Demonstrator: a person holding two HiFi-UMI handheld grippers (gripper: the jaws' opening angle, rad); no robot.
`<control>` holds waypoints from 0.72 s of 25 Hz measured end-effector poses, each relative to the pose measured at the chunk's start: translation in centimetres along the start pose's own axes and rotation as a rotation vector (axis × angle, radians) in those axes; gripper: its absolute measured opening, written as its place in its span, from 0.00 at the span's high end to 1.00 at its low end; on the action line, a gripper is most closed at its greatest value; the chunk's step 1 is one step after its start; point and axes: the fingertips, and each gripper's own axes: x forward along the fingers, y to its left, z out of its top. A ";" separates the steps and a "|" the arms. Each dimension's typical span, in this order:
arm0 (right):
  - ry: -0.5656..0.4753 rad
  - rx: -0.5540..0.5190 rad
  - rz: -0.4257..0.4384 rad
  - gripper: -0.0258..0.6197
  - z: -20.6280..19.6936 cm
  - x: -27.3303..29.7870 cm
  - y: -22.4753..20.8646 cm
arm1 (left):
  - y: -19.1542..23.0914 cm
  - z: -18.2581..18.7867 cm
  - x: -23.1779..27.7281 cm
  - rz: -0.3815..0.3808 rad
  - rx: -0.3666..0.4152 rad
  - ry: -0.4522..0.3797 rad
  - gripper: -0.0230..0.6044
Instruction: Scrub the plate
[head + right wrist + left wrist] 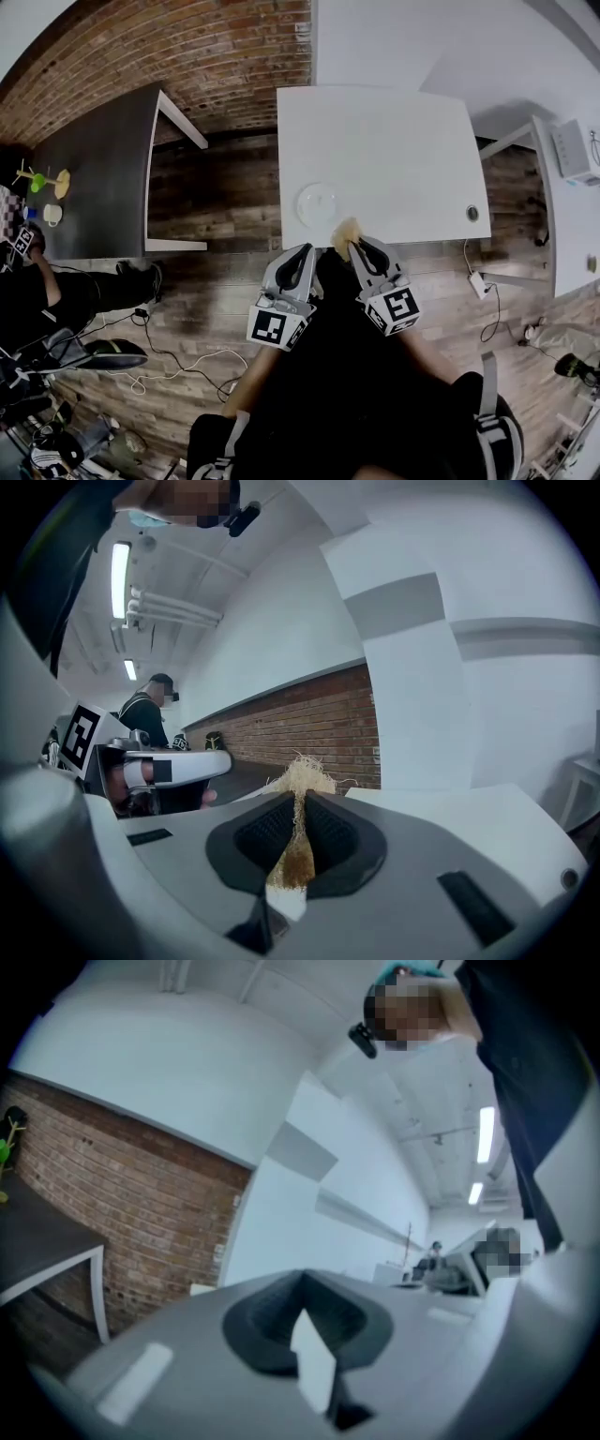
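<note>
A round white plate [319, 203] lies near the front edge of the white table [394, 141]. My right gripper [357, 246] hovers at that edge, just right of the plate, shut on a tan fibrous scrubber [345, 232]. In the right gripper view the scrubber [300, 778] sticks out past the closed pads of the right gripper [298, 808]. My left gripper [302, 255] hangs off the table's front edge, below the plate, shut with nothing in it. Its dark pads [272, 1321] meet in the left gripper view, which looks up at walls and ceiling.
A dark table [94, 159] with small objects stands at the left, a gap of wooden floor [220, 187] between it and the white table. Another person [37, 281] is at the far left. Cables [178, 361] lie on the floor. A cable grommet [472, 214] sits at the table's right.
</note>
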 end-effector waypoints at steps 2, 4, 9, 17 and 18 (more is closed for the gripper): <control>0.002 -0.004 0.005 0.91 0.2 0.1 0.7 | 0.4 0.1 -0.6 0.002 0.000 0.000 0.96; 0.014 -0.013 0.008 0.91 0.2 0.7 1.0 | 1.2 0.1 -0.8 0.003 -0.006 0.001 0.96; 0.010 -0.026 -0.005 0.91 0.1 0.9 1.4 | 1.3 -0.2 -1.5 -0.002 -0.005 -0.012 0.96; -0.001 -0.038 0.010 0.91 0.4 -2.4 2.3 | -1.6 0.5 -3.0 -0.001 0.012 -0.030 0.96; -0.002 -0.040 0.010 0.91 0.4 -2.1 2.4 | -1.3 0.4 -3.0 -0.001 0.009 -0.030 0.96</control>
